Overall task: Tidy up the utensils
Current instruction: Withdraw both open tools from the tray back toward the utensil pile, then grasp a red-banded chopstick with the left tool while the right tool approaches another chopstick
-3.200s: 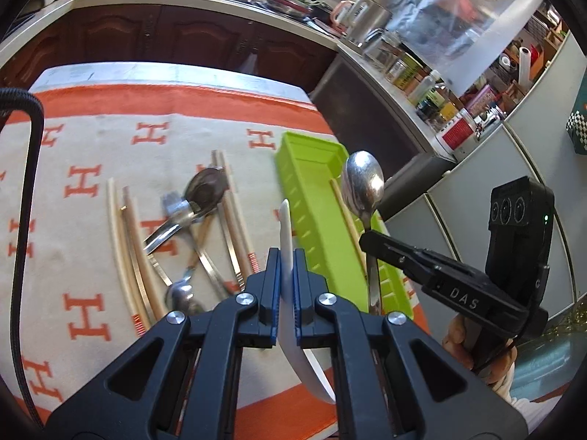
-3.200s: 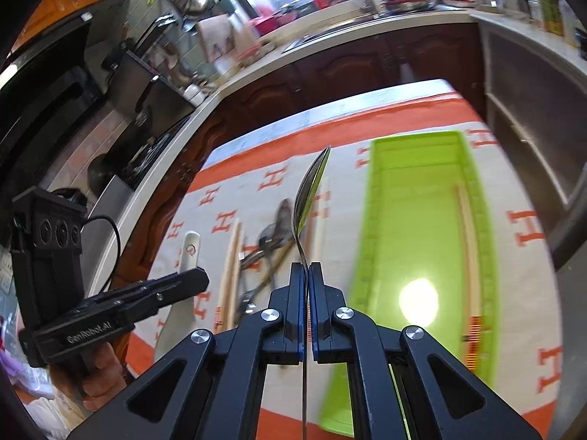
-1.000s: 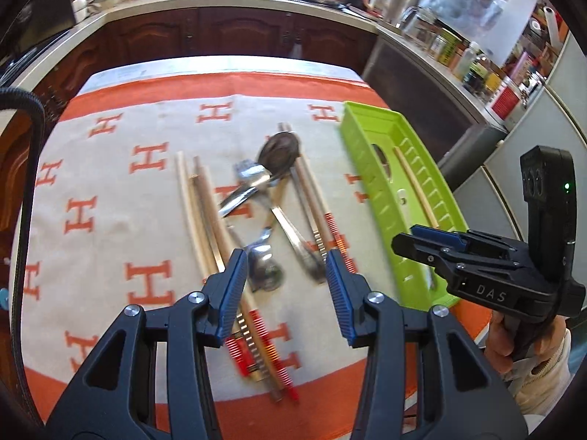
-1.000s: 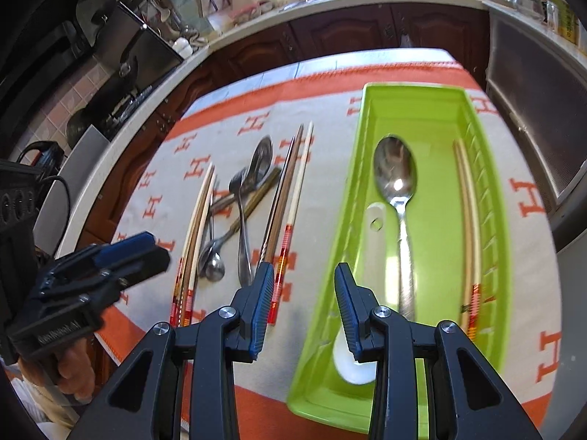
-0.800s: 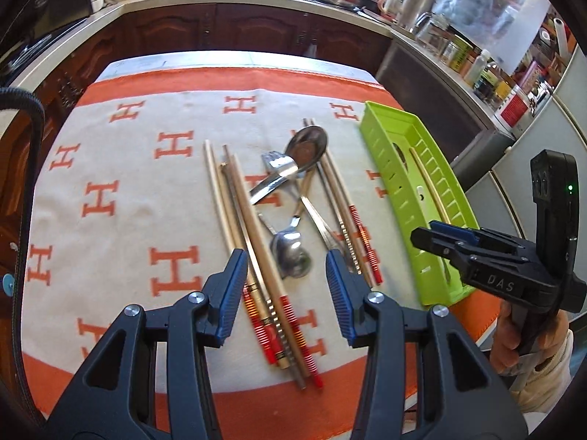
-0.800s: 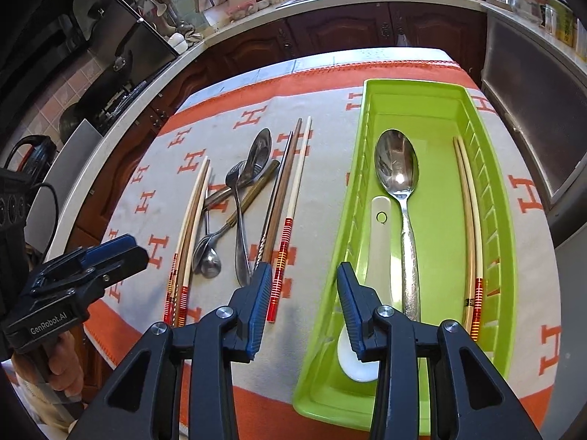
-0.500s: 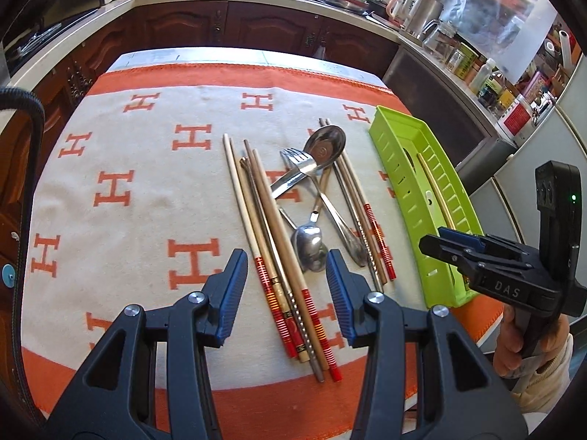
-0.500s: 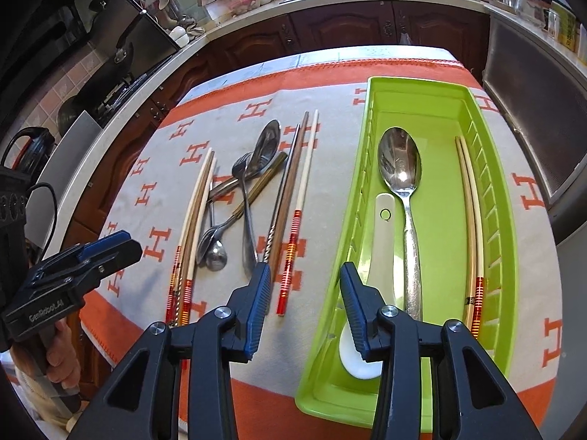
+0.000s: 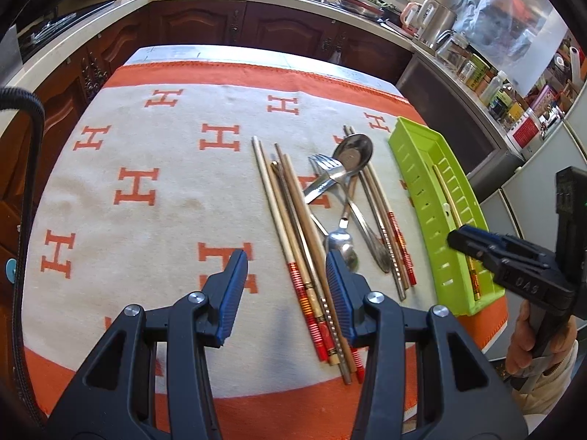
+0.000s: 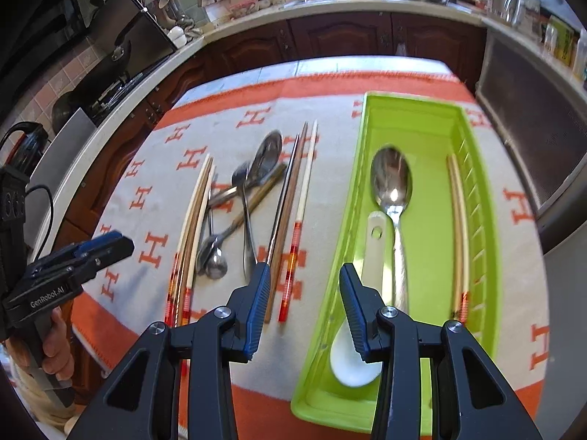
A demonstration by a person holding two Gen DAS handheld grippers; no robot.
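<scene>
Above the desk (image 9: 154,198), both tongs, left (image 9: 286,293) and right (image 10: 304,304), are held wide open and empty, the left poised over loose chopsticks (image 9: 293,227) awaiting sorting into the tray (image 10: 433,121).

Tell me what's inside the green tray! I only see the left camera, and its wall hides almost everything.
Observer: A big metal spoon lies in the middle of the green tray, bowl pointing away from us.
Child: Anything else?
Observer: A white spoon lies beside it on the left, its round end at the near end of the tray.
Child: And that stick I can see?
Observer: That's a pair of pale chopsticks along the tray's right wall.
Child: Is the right gripper holding something?
Observer: No, the right gripper is open and empty, over the tray's left wall.
</scene>
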